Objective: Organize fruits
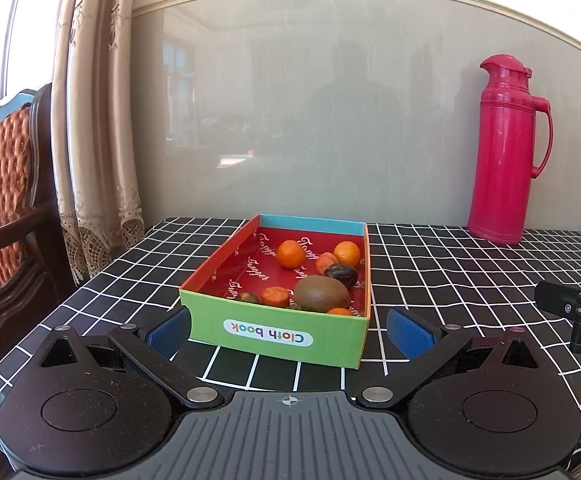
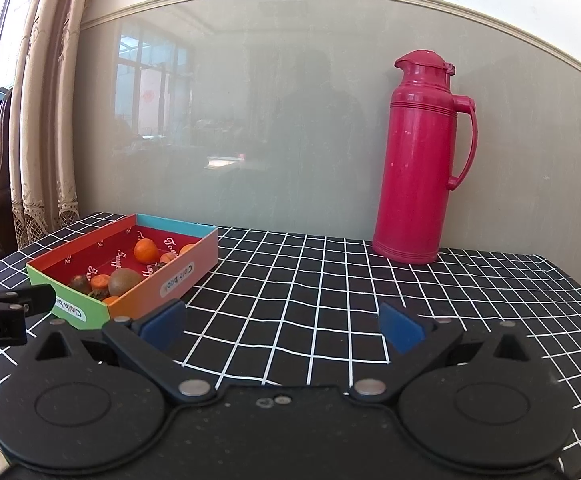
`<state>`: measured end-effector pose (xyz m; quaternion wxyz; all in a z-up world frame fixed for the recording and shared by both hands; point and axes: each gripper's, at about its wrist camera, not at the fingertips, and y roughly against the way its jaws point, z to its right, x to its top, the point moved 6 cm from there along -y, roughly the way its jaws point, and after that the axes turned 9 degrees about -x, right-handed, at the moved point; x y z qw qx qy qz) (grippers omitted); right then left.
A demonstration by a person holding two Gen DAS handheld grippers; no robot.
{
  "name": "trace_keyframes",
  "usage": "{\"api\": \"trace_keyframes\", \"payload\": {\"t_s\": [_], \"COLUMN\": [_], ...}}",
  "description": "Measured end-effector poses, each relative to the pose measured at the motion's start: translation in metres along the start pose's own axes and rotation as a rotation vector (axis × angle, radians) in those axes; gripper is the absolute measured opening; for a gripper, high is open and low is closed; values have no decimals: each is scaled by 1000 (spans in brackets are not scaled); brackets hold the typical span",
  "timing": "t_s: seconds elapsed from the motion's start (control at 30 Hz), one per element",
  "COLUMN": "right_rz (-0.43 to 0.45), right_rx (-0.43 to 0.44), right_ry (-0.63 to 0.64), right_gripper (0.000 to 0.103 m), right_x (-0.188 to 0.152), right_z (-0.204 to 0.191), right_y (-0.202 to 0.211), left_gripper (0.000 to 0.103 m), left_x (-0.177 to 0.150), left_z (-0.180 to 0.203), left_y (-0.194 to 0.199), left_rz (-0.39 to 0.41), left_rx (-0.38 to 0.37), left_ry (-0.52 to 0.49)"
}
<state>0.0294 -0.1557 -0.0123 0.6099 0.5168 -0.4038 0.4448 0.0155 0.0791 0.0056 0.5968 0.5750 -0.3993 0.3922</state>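
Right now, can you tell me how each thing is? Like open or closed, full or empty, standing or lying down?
box: open, no lid, fruit inside
kiwi: lying in the box, near the front
oranges: whole, unpeeled, in the box
thermos: upright, lid shut
tablecloth: spread flat
left gripper: open, empty, either side of the box front
right gripper: open, empty

The right gripper (image 2: pixel 282 326) hangs spread wide over the checked cloth (image 2: pixel 330 300), nothing between its blue pads (image 2: pixel 164 324). Left of it sits the box (image 2: pixel 178 276) holding oranges (image 2: pixel 146 250) and a kiwi (image 2: pixel 124 281). Beyond the box to the right, a red flask (image 2: pixel 422 160) stands upright at the wall.
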Motion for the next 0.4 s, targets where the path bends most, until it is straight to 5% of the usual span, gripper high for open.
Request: {"api": "trace_keyframes", "payload": {"t_s": [0.4], "right_rz": [1], "right_rx": [2], "right_ry": [-4], "right_gripper": [103], "right_x": [0], "right_z": [1], "right_y": [0], "left_gripper": [103], "left_x": [2], "left_z": [4], "left_y": [5], "left_rz": [47], "left_rx": [-34], "left_ry": [-11]}}
